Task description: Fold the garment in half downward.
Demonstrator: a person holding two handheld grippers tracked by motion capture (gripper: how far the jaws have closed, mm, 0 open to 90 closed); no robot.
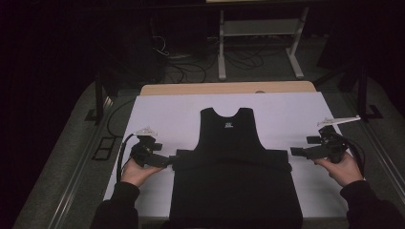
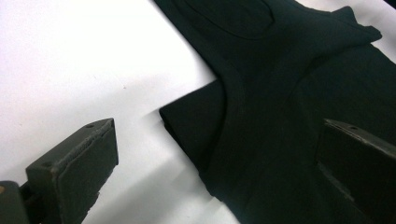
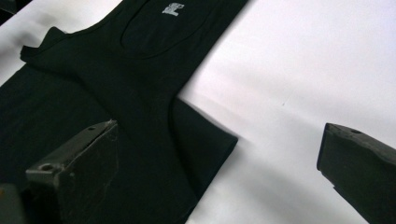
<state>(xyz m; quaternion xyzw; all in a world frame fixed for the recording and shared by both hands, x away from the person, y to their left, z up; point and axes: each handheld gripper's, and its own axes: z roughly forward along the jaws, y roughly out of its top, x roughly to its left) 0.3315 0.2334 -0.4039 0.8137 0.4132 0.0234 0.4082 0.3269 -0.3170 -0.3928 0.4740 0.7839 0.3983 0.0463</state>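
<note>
Near edge: a person's two sleeved forearms reach in over the white table [image 1: 157, 107].
Garment: black tank top [image 1: 231, 143] lies flat mid-table, neckline far, with a folded band across its middle.
Left gripper [image 1: 165, 161]: jaws spread, at the band's left end, nothing pinched.
Right gripper [image 1: 298, 152]: jaws apart, just beside the right end.
Progress: judged early in folding; most folds remain.

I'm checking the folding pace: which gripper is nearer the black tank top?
Left. The left gripper sits right at the edge of the black tank top, jaws open. The right gripper hovers slightly off the opposite edge, also open.
</note>
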